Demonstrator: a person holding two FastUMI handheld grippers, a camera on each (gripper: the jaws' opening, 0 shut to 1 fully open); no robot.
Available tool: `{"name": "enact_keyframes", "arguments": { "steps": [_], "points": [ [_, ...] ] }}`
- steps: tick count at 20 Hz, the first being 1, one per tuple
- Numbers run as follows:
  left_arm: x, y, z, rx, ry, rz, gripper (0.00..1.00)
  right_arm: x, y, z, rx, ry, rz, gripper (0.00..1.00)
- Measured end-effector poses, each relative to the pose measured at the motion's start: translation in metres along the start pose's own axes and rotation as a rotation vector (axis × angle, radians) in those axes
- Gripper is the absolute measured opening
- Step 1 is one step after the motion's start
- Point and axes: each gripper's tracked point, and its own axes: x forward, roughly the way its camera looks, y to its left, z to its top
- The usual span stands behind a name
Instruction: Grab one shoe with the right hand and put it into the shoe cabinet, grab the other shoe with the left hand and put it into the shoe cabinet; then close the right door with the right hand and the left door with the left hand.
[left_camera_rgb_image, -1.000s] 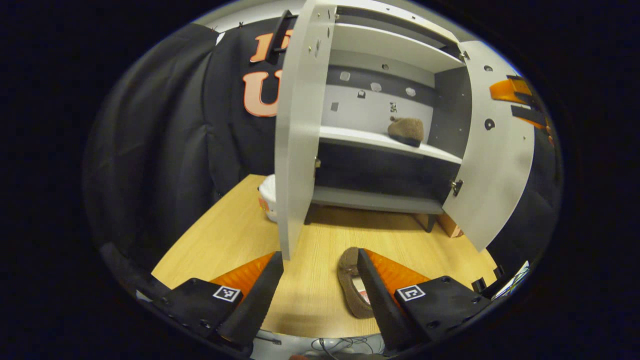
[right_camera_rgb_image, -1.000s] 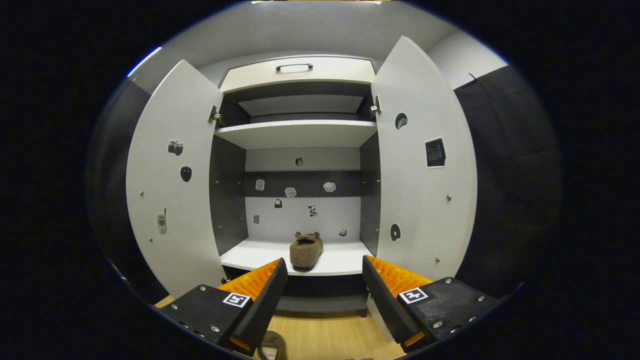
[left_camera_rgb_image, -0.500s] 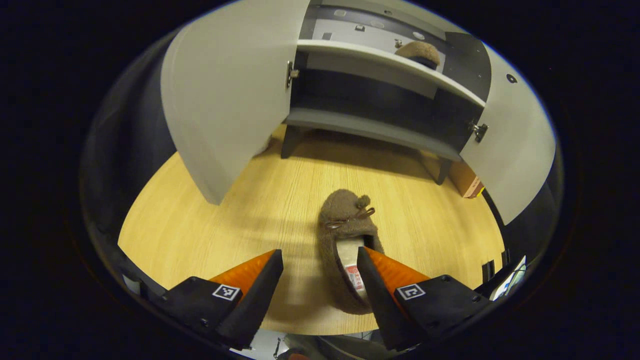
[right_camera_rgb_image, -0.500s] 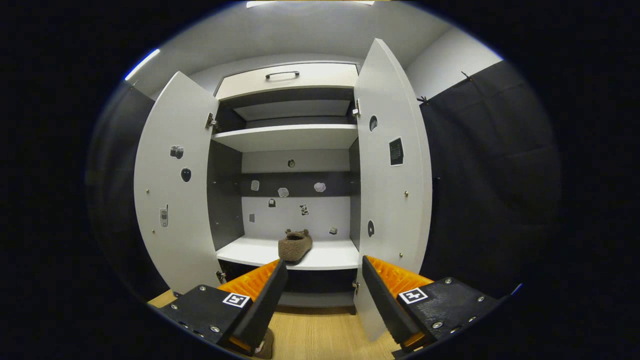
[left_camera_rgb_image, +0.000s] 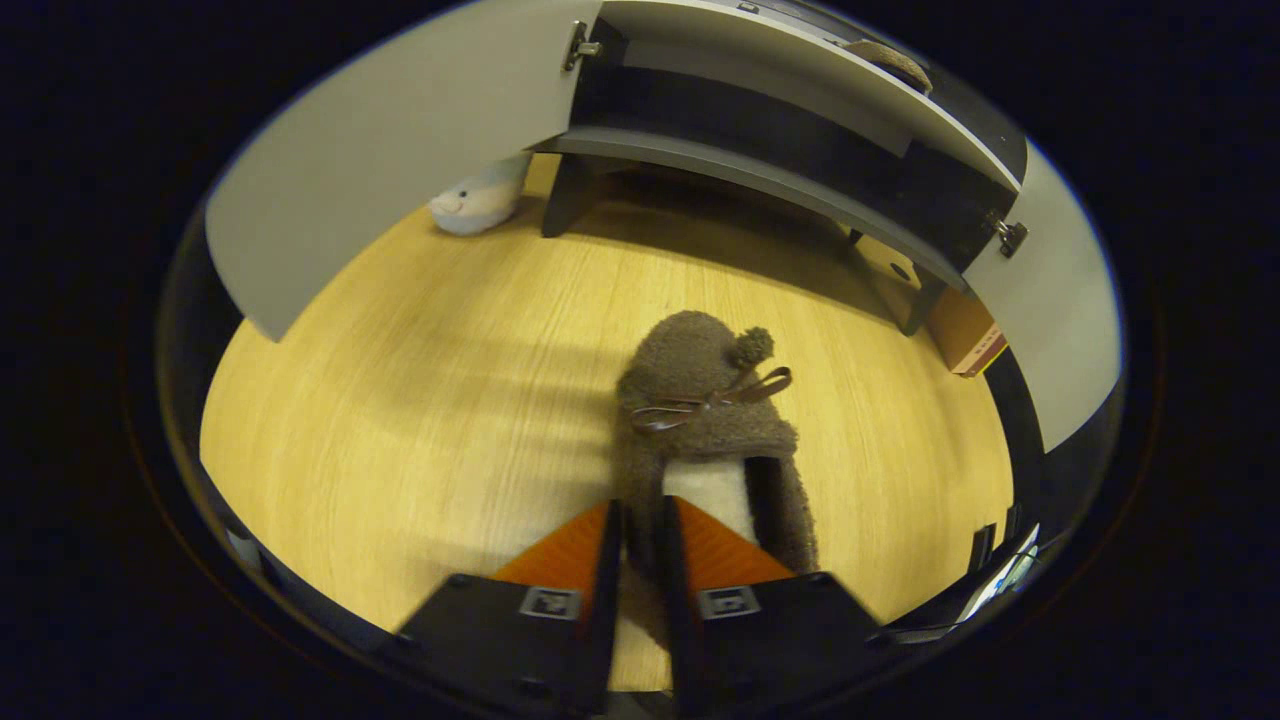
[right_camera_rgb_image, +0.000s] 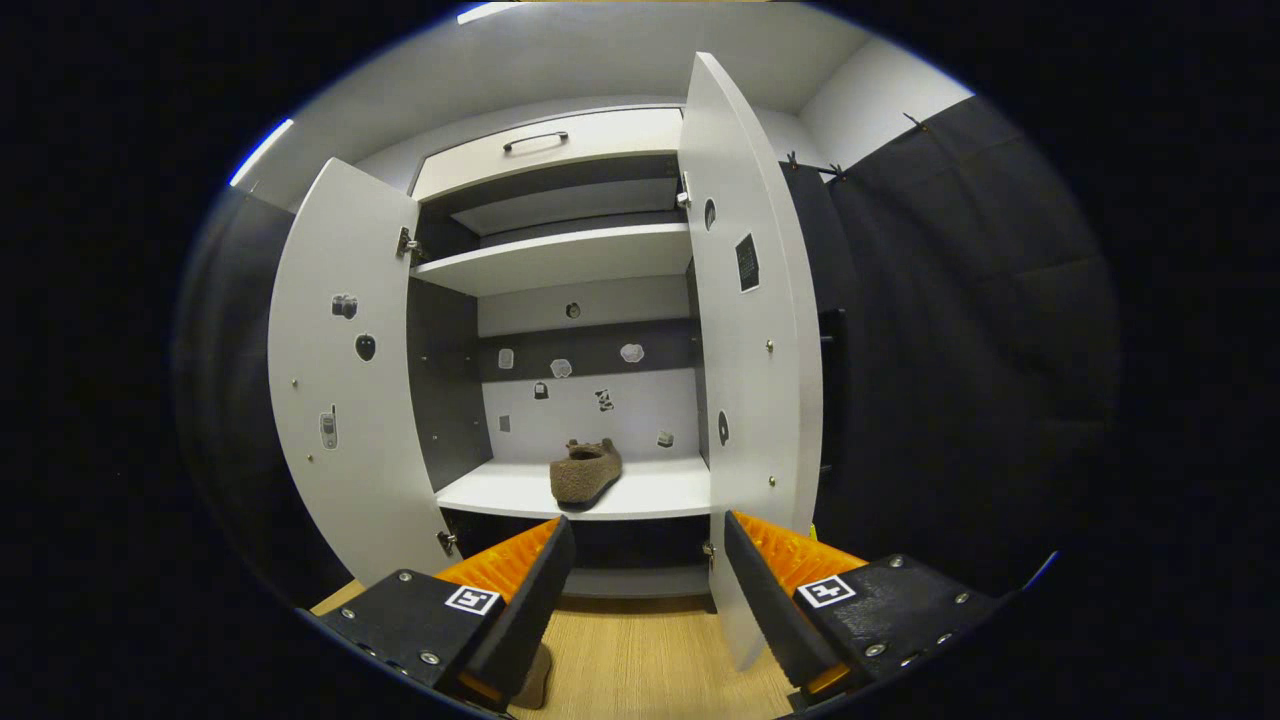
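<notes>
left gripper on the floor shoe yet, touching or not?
Touching. In the left gripper view, the left gripper has its fingers closed close together on the side wall of the brown shoe, one finger inside the opening, one outside.

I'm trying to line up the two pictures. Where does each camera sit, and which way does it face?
Left gripper view: rides the left gripper, tilted down at the floor; its fingers pinch the side wall of a slipper.
Right gripper view: rides the open right gripper, facing the open cabinet, another slipper on its shelf.
Shared: the cabinet and its doors.
</notes>
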Motion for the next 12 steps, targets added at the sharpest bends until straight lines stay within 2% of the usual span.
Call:
{"name": "enact_keyframes", "arguments": {
  "steps": [1, 2, 3, 9, 12],
  "points": [
    [-0.002, -0.004, 0.010, 0.006, 0.012, 0.014, 0.09, -0.001, -0.002, -0.001, -0.004, 0.002, -0.001, 0.92],
    [-0.007, -0.007, 0.023, 0.013, 0.015, 0.032, 0.09, -0.002, -0.003, -0.002, -0.010, 0.003, -0.002, 0.92],
    [0.009, 0.002, -0.004, 0.017, 0.022, 0.034, 0.07, -0.003, -0.006, -0.003, -0.018, 0.003, -0.003, 0.92],
    [-0.112, -0.032, 0.070, 0.007, -0.028, -0.079, 0.07, -0.002, -0.007, -0.009, -0.012, 0.010, 0.044, 0.93],
    [-0.173, -0.035, 0.111, 0.023, -0.101, -0.082, 0.07, -0.002, -0.009, -0.011, 0.015, 0.007, 0.068, 0.93]
  ]
}}
